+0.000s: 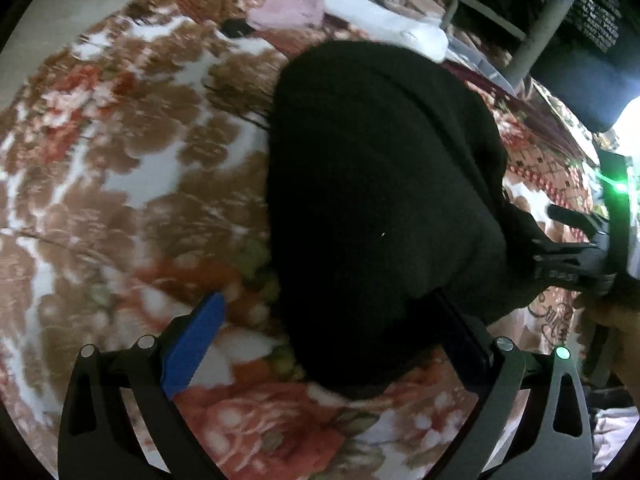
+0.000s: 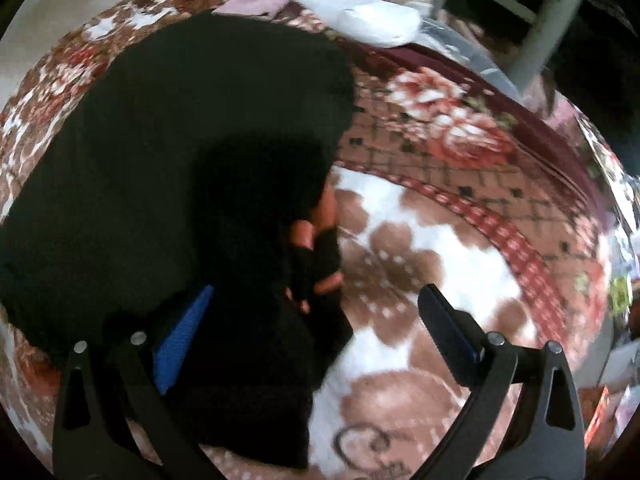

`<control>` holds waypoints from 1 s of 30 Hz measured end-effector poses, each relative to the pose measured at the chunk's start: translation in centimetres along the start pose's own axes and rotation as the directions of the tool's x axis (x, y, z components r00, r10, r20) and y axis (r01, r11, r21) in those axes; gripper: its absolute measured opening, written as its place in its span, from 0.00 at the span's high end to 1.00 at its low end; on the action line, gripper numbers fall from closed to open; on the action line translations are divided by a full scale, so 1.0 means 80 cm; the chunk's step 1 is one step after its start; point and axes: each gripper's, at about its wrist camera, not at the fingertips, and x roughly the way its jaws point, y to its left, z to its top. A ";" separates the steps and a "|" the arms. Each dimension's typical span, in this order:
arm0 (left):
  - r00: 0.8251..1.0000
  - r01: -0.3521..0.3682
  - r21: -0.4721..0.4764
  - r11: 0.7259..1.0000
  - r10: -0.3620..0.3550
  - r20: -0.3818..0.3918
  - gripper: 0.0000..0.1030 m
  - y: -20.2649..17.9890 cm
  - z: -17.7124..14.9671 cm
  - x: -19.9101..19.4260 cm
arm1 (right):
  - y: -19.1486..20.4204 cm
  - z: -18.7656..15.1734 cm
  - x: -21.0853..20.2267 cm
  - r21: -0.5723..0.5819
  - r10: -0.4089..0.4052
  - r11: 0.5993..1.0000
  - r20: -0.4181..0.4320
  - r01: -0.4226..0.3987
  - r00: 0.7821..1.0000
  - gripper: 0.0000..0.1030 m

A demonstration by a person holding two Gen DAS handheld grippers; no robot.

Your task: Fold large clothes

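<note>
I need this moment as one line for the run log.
stage: folding | black garment bunched on floral blanket | left gripper: open, around garment edge | right gripper: open, over garment

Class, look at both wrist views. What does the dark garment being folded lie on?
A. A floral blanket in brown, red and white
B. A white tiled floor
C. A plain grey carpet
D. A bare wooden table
A: the black garment lies spread on a floral blanket, whose brown and red flowers on white show all round it in both views.

Black garment (image 1: pixel 380 200); brown-red-white floral blanket (image 1: pixel 120 184); pink cloth (image 1: pixel 296 0).
</note>
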 end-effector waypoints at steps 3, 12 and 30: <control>0.998 -0.053 -0.006 0.999 0.053 0.044 0.05 0.010 0.000 -0.042 | 0.004 -0.003 -0.057 0.028 0.011 1.000 0.054 -0.013 0.998 0.05; 0.987 -0.051 -0.064 0.997 0.060 0.150 0.05 -0.013 -0.011 -0.176 | 0.031 -0.031 -0.213 0.118 0.092 0.987 0.137 -0.108 0.986 0.04; 0.926 -0.253 -0.176 0.951 0.291 0.241 0.05 -0.140 -0.049 -0.225 | 0.004 -0.035 -0.301 -0.074 0.225 0.974 0.272 -0.213 0.936 0.05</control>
